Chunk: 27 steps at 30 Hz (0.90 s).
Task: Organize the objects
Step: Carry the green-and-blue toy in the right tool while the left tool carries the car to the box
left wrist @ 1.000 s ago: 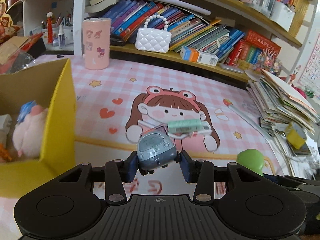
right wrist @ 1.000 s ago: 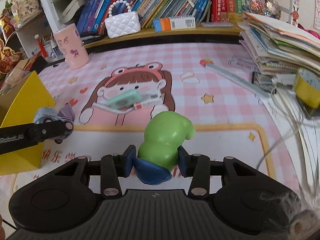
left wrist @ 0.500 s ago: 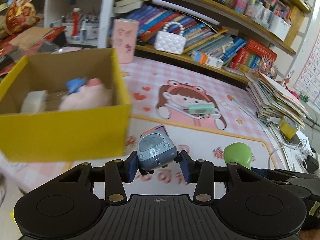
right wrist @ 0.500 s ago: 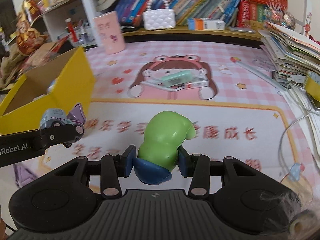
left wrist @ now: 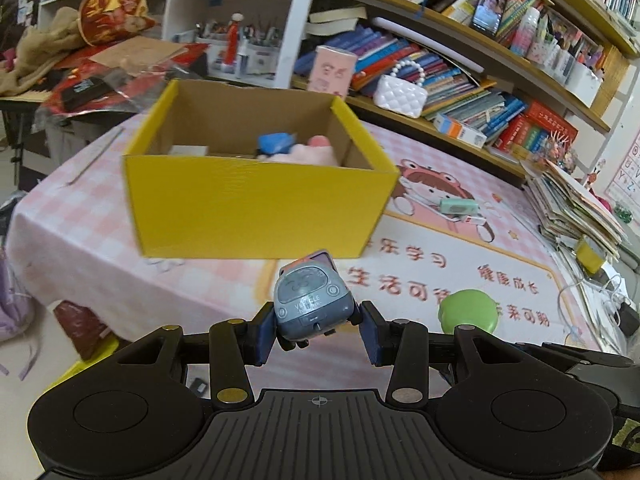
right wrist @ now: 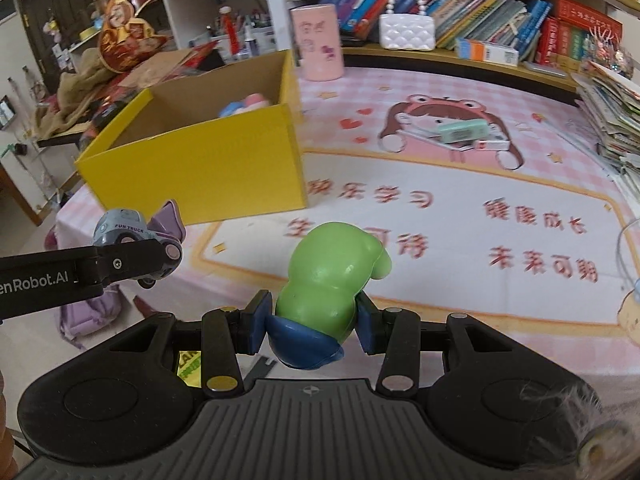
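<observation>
I have the left gripper [left wrist: 316, 332] clamped on a small grey-blue toy truck [left wrist: 311, 300], its blue pads pressed to either side of the body, the cab facing back at my camera and a purple rear part sticking up behind. The right gripper [right wrist: 310, 326] is clamped on a green toy figure with a blue base [right wrist: 328, 284], gripped low on its body with the rounded green top leaning away to the right. Both toys hang in the air near the front edge of the table, above the pink checked mat [right wrist: 460, 240] with its cartoon girl and red lettering. Ahead and to the left stands the open yellow cardboard box [left wrist: 256, 204], resting on the mat; inside it I see a pink plush [left wrist: 316, 154] with something blue beside it and a white item toward the left wall. From the right wrist view, the truck sits left of the green figure, near the box's front corner. A mint-green case [right wrist: 464, 130] lies on the girl's picture, well apart from the box.
</observation>
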{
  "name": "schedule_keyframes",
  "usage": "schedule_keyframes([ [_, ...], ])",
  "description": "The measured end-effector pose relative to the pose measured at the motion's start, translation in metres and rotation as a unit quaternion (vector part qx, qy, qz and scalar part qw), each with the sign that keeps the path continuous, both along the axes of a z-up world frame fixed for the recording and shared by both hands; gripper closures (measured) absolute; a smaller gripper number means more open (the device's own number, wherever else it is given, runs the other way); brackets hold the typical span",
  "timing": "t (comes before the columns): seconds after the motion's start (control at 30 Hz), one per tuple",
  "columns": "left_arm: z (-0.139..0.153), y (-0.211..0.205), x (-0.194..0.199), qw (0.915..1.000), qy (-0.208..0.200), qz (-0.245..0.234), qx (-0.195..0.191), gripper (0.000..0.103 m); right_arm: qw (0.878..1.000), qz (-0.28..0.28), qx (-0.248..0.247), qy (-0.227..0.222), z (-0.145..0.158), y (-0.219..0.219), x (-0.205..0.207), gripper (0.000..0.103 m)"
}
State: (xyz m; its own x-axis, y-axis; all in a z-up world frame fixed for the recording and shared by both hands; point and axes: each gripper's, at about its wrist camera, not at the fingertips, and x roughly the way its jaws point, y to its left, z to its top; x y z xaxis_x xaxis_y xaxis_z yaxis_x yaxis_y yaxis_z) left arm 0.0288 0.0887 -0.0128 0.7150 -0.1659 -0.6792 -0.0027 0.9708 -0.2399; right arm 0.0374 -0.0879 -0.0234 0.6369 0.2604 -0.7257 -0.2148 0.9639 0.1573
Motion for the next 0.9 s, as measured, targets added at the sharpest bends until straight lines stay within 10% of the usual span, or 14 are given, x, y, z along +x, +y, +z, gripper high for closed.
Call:
schedule_keyframes([
  [0.9, 0.025, 0.07, -0.032, 0.9962, -0.06, 0.056, -0.03, 0.061, 0.995, 0.072, -0.028, -0.056, 0.022, 0.074, -0.024, 0.062],
])
